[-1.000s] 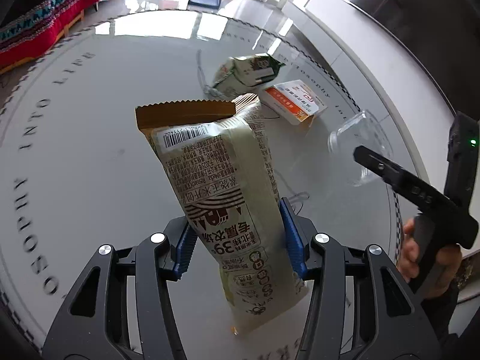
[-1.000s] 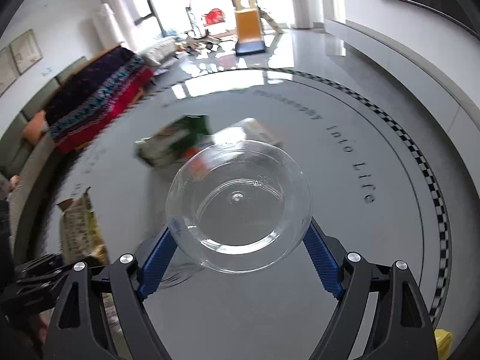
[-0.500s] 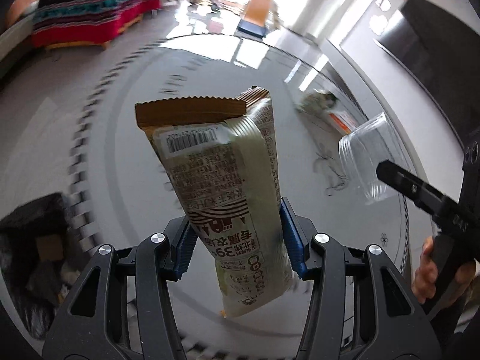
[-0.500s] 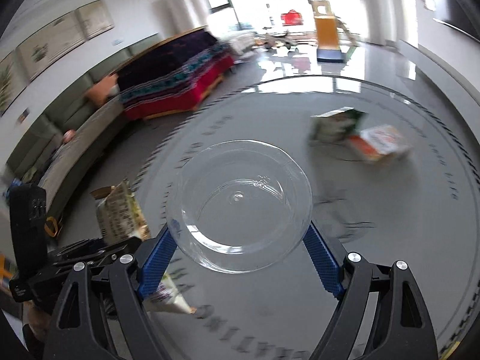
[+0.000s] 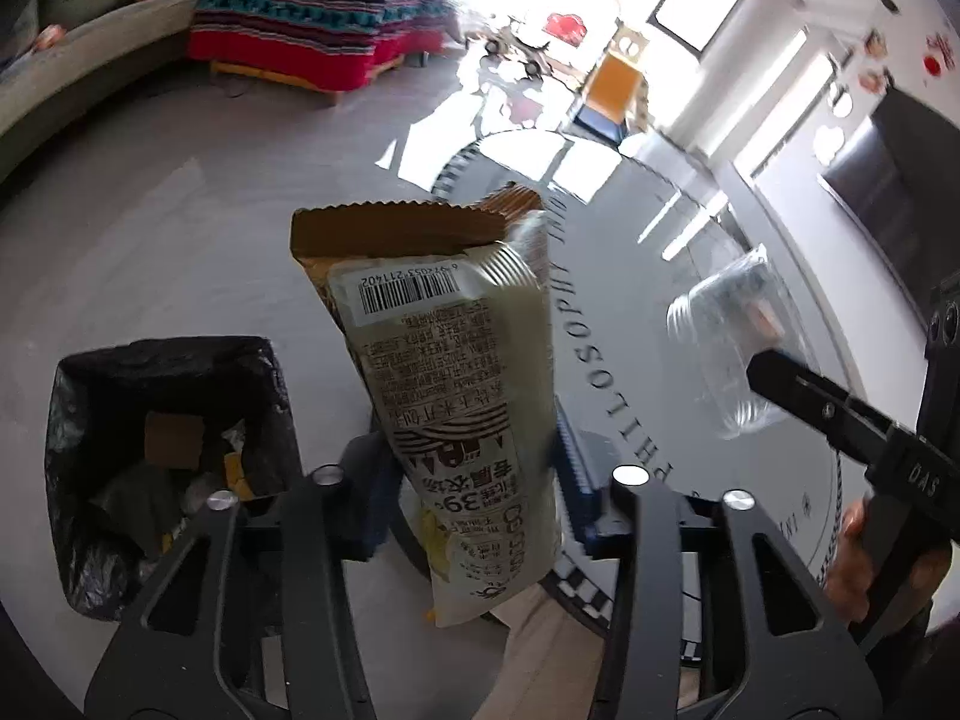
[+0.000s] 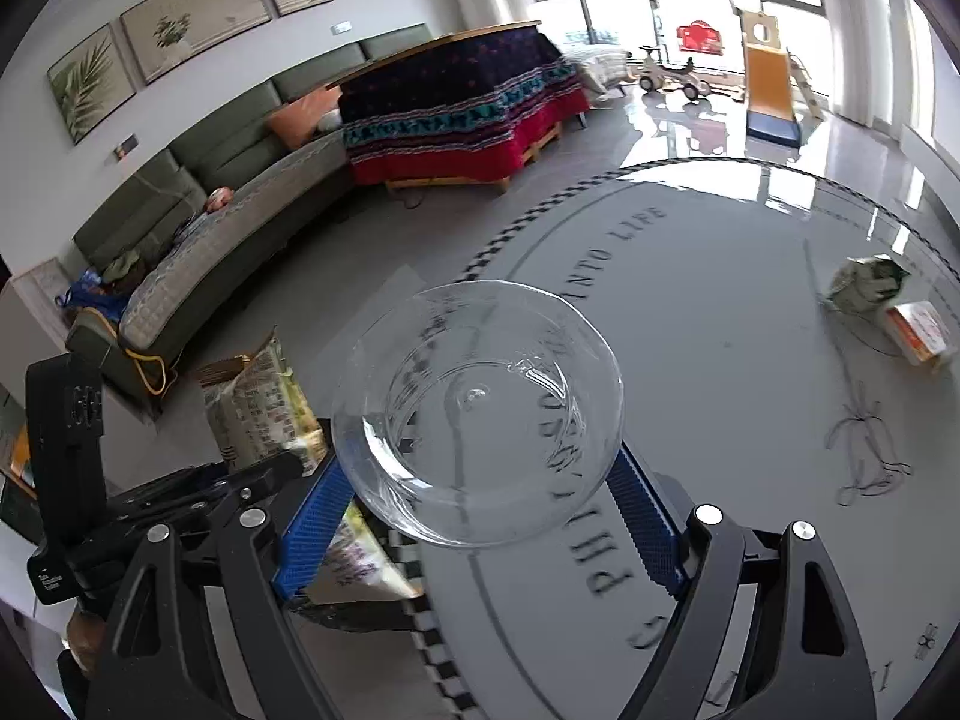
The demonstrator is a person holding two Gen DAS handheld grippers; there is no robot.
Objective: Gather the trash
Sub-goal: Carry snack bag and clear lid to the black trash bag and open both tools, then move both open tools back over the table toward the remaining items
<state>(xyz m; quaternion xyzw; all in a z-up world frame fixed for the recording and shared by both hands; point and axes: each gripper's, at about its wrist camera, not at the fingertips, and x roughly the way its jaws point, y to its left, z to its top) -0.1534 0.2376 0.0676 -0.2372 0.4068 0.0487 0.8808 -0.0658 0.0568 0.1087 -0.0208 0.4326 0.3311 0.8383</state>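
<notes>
Swinging off the tabletop (image 5: 690, 252), the snack wrapper (image 5: 456, 396) was now held over the floor, just right of the black-lined trash bin (image 5: 78, 420), which had come into view a second earlier; drop looked imminent. Left hand-held gripper (image 5: 474, 468) stayed clenched on the wrapper's lower half. Right hand-held gripper (image 6: 474, 516) gripped a clear plastic lid (image 6: 477, 426) over the tabletop edge. A carton (image 6: 870, 288) and box (image 6: 921, 330) remained on the tabletop.

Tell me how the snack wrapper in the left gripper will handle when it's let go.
The snack wrapper looks like thin crinkled film with a torn top, so probably light and floppy. Held upright by the left gripper beside the trash bin, it may flutter rather than drop straight.
</notes>
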